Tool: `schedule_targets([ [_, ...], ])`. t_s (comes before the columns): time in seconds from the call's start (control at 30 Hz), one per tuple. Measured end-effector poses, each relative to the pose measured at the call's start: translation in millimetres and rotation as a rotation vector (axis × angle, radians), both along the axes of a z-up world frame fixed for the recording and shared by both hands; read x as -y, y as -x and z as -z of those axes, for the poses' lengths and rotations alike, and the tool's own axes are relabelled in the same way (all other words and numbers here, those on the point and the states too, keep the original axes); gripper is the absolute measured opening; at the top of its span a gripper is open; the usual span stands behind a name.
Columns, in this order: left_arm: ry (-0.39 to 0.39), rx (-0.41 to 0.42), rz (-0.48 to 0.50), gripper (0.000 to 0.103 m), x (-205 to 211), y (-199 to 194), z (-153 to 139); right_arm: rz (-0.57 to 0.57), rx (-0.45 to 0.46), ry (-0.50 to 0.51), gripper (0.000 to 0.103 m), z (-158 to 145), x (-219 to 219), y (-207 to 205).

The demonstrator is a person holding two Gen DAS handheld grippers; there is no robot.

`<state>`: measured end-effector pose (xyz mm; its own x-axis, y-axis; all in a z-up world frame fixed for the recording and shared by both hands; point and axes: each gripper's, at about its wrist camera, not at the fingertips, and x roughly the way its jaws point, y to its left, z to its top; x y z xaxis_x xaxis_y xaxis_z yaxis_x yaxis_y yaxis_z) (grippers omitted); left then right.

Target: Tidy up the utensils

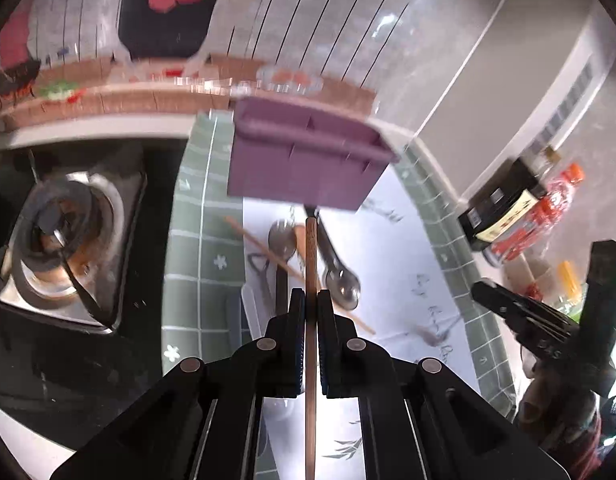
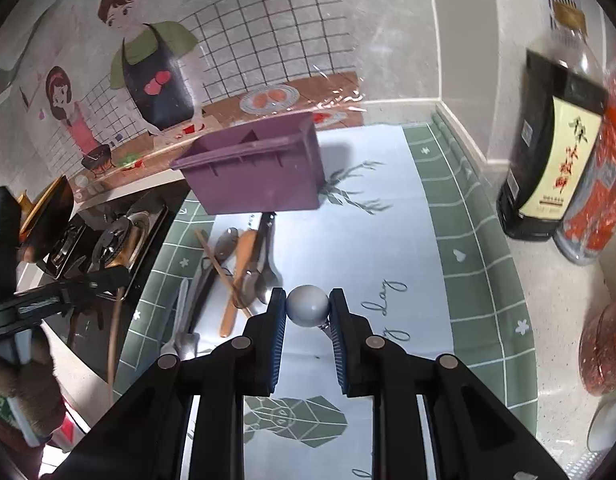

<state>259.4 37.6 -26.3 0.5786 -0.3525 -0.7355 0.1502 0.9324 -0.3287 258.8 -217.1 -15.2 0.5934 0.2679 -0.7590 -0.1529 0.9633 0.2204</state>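
Left wrist: left gripper (image 1: 310, 300) clamps thin wooden chopstick (image 1: 311, 264) | right gripper (image 2: 307, 306) pinches smooth grey ball (image 2: 307, 305)

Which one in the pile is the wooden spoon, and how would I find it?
Start at the purple utensil box standing on the white and green mat. In front of it lies a heap of utensils, mostly shiny metal spoons. The wooden spoon lies lengthwise in the middle of them, crossed by a thin chopstick, and it is the only thick, orange-brown one.

Purple divided utensil box (image 2: 256, 176) upright behind loose spoons (image 2: 264, 276) and chopstick (image 2: 222, 270)
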Motion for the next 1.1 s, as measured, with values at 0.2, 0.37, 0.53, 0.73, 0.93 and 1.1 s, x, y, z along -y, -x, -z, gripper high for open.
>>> schedule_targets([
  [0.2, 0.027, 0.197, -0.016, 0.006, -1.8, -0.4, -60.5, -0.038, 0.064, -0.021, 0.02, -38.8, -17.2, -15.2],
  [0.37, 0.05, 0.513, -0.078, 0.006, -1.0, -23.7, -156.7, -0.09, 0.232, -0.037, 0.02, -131.3, -28.8, -50.6],
  [0.53, -0.002, 0.697, -0.22, 0.006, 2.8, -55.9, -186.0, -0.124, 0.32, -0.141, 0.02, -184.0, -30.8, -102.6],
  [0.73, -0.036, 0.677, -0.282, 0.006, 5.0, -112.5, -159.2, -0.135, 0.292, -0.145, 0.02, -152.4, -37.4, -156.6],
  [0.93, -0.006, 0.65, -0.325, 0.006, 0.4, -153.7, -133.5, -0.136, 0.215, -0.193, 0.02, -113.4, -39.5, -194.4],
  [1.1, -0.02, 0.61, -0.301, 0.006, 5.9, -180.0, -104.2, -0.13, 0.164, -0.198, 0.02, -84.9, -41.7, -209.6],
])
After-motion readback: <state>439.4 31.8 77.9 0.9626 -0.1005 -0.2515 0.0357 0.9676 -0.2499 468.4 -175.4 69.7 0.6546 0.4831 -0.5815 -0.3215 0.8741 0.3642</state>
